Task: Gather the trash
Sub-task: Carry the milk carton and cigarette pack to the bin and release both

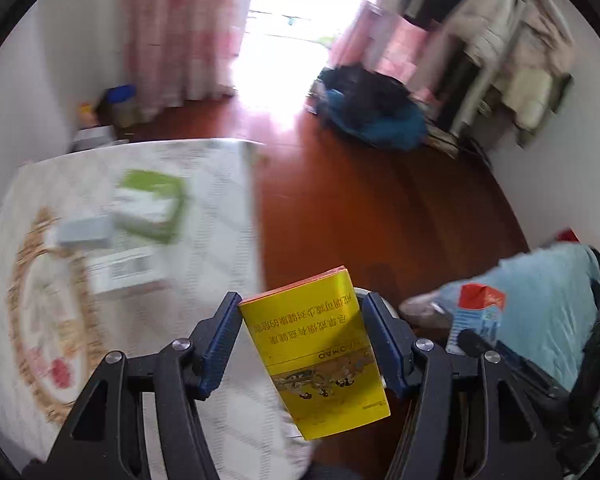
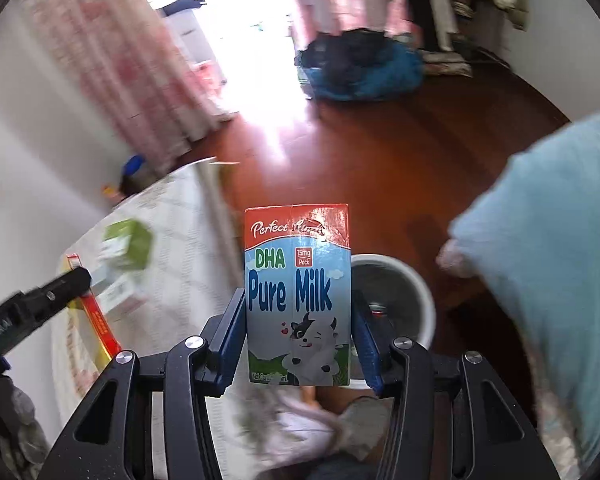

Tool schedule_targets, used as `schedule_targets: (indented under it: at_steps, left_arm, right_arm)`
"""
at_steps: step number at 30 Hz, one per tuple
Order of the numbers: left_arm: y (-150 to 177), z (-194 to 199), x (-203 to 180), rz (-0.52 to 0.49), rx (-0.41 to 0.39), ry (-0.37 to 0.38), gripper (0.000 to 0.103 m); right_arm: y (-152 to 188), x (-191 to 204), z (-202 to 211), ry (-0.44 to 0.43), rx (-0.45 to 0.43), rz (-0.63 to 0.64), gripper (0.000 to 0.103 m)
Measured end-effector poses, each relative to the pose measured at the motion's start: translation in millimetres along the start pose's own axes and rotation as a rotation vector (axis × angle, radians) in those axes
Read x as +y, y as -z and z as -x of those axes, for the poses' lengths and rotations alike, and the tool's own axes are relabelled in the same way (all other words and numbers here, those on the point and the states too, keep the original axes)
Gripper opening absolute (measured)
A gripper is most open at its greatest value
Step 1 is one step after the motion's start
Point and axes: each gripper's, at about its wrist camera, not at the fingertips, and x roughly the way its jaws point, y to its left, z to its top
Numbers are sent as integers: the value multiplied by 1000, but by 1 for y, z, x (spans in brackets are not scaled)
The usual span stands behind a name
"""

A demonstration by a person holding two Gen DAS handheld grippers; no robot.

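A yellow box (image 1: 320, 352) with an orange edge and printed text stands tilted between the blue pads of my left gripper (image 1: 300, 300), which is shut on it above the table's edge and the floor. My right gripper (image 2: 298, 296) is shut on an upright blue and red "Pure Milk" carton (image 2: 298, 292). Just behind and to the right of the carton, a round white bin (image 2: 396, 292) stands on the red wooden floor. The left wrist view shows the same carton (image 1: 478, 312) at the right. One left finger and the yellow box (image 2: 96, 316) appear at the left of the right wrist view.
A table under a pale patterned cloth (image 1: 220, 200) carries a green and white box (image 1: 150, 204), a grey box (image 1: 86, 230) and a white box (image 1: 120, 270). A person in light blue clothing (image 2: 548, 240) is at the right. A dark blue pile (image 1: 374, 108) lies beside hanging clothes (image 1: 500, 48).
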Motion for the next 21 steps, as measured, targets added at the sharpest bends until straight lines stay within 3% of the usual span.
schedule_targets:
  at_steps: [7, 16, 20, 21]
  left_arm:
    - [-5, -87, -60, -104, 136, 66, 59]
    - [9, -188, -74, -152, 355, 103, 58]
    - [11, -212, -68, -139, 415, 84, 62]
    - [12, -214, -66, -136, 418, 85, 67]
  right_arm:
    - [5, -82, -46, 89, 70, -98, 51]
    - [33, -129, -135, 108, 193, -168, 51]
    - [39, -135, -164, 109, 222, -178, 52]
    - [40, -135, -172, 106, 232, -173, 52]
